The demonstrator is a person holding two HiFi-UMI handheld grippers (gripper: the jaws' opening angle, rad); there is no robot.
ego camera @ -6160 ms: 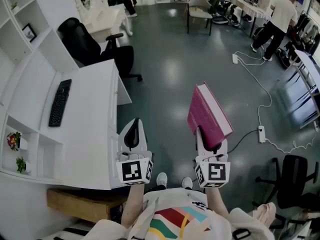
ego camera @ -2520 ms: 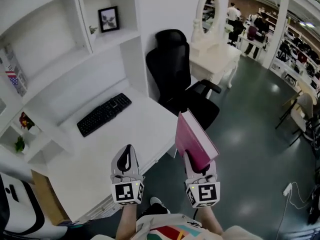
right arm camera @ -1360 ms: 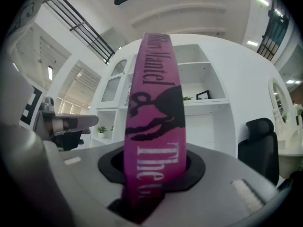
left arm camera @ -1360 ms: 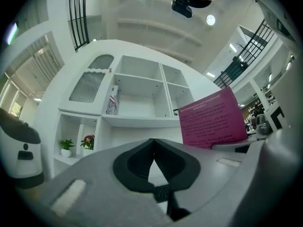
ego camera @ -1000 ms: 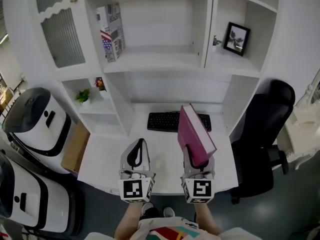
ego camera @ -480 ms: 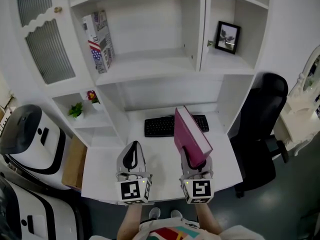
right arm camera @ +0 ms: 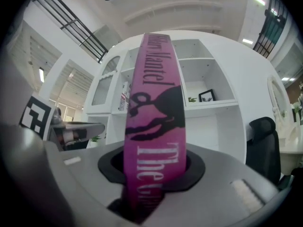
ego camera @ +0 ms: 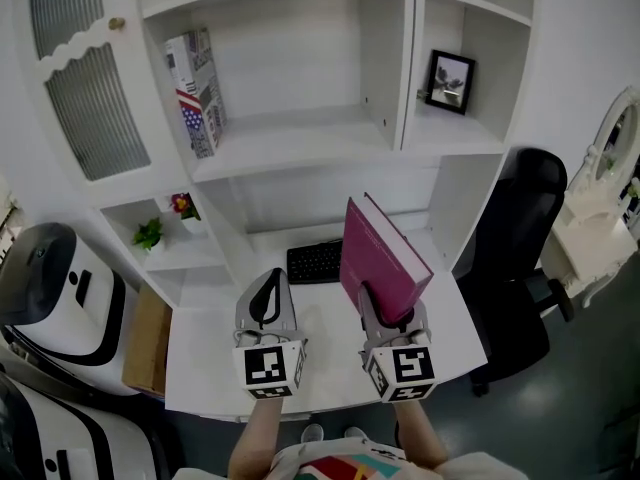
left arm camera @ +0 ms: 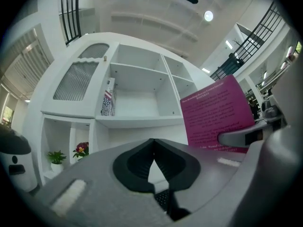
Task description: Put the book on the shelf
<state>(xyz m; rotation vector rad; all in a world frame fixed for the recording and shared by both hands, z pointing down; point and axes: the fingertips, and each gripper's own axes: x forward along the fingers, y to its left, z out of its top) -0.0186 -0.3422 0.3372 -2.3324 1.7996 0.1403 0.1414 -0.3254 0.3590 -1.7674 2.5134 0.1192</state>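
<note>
A magenta hardback book [ego camera: 380, 258] stands upright in my right gripper [ego camera: 387, 315], which is shut on its lower end above the white desk [ego camera: 205, 353]. In the right gripper view its spine [right arm camera: 154, 126] runs up between the jaws, with the shelf unit behind it. My left gripper [ego camera: 265, 300] hovers beside it on the left, shut and empty; its pads meet [left arm camera: 152, 162]. The wide shelf board [ego camera: 290, 133] lies ahead and higher, bare but for a flag-patterned book [ego camera: 200, 88] leaning at its left end.
A black keyboard [ego camera: 313, 261] lies on the desk behind the book. A framed picture [ego camera: 447, 81] stands in the right compartment. Small plants [ego camera: 150, 233] sit in left cubbies. A black office chair [ego camera: 525, 238] is to the right, white rounded machines [ego camera: 45, 278] to the left.
The view has swung from the floor round to the shelf unit. In the last second both grippers moved closer to the desk and the book rose, covering part of the keyboard.
</note>
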